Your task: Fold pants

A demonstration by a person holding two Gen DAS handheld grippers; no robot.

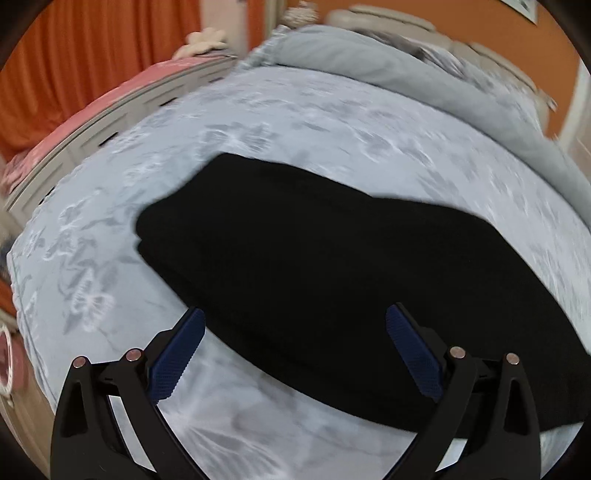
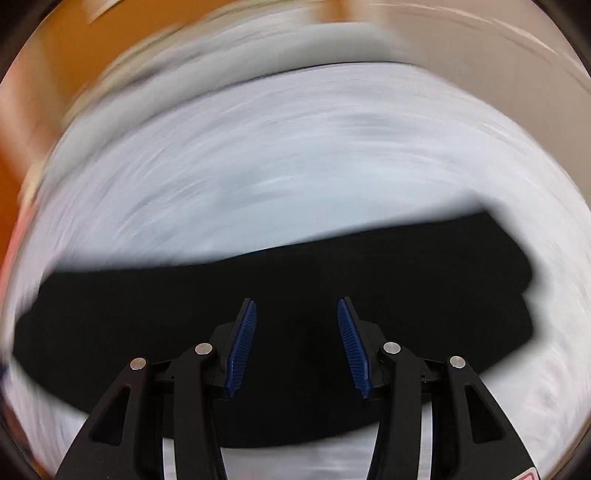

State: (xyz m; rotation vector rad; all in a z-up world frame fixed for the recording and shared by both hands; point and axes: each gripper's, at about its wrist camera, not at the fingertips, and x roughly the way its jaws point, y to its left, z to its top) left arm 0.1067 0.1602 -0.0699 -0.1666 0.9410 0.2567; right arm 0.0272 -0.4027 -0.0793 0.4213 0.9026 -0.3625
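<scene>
Black pants [image 1: 314, 266] lie folded in a long strip across the pale grey flowered bedspread [image 1: 295, 110]. My left gripper [image 1: 295, 314] hovers over the strip's near edge, jaws wide apart with nothing between the blue pads [image 1: 177, 358]. In the blurred right wrist view the same pants [image 2: 424, 280] stretch from side to side below my right gripper [image 2: 296, 306]. Its jaws stand partly apart above the black cloth, and no fabric is pinched between the blue pads [image 2: 242, 343].
Grey pillows [image 1: 332, 48] and a padded headboard [image 1: 406, 18] lie at the bed's far end. A second bed with a pink cover [image 1: 110, 96] runs along the left, orange curtains [image 1: 74, 55] behind it. The bedspread [image 2: 295, 147] reaches far beyond the pants.
</scene>
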